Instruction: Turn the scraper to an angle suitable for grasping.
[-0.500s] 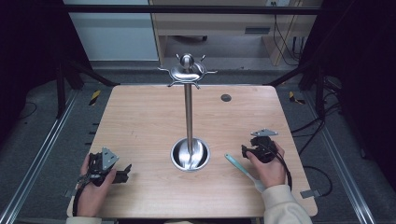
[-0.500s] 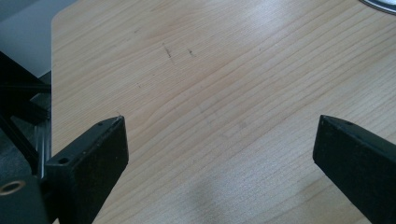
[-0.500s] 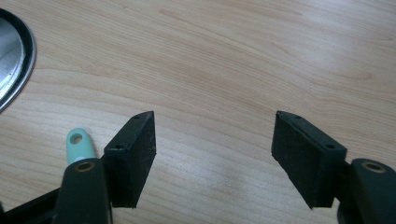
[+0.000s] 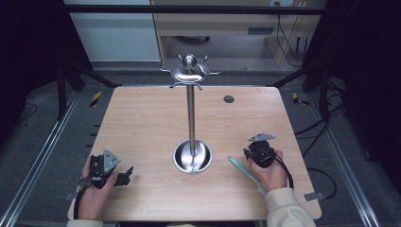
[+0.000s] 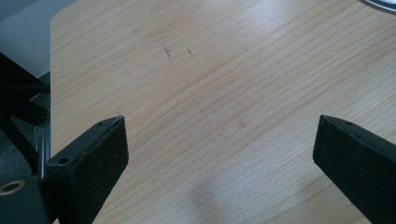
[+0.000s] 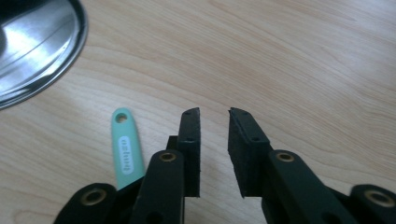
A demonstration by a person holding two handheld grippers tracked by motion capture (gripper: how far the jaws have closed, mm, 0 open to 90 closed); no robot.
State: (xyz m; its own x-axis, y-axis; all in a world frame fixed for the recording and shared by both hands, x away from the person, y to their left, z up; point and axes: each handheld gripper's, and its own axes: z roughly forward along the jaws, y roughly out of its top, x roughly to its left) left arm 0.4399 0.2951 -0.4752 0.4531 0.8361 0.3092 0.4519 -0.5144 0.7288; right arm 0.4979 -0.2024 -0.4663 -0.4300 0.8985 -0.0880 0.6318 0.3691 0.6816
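Note:
A steel stand [image 4: 190, 118] with a ring of hooks on top rises from a round base [image 4: 192, 157] at the table's middle front. A teal-handled utensil [image 4: 239, 166] lies flat to the right of the base, its handle [image 6: 126, 149] just left of my right gripper's jaws. My right gripper [image 4: 248, 152] [image 6: 215, 114] hovers low over bare wood, open by a narrow gap with nothing in it. At the front left my left gripper [image 4: 125, 175] [image 5: 219, 140] is open wide over bare wood.
The wooden table [image 4: 142, 118] has a small dark round spot [image 4: 229, 99] at the back right. Metal rails [image 4: 42, 156] run along both sides on the floor. A strip of the stand's base [image 5: 380, 3] shows at the left gripper view's top right corner.

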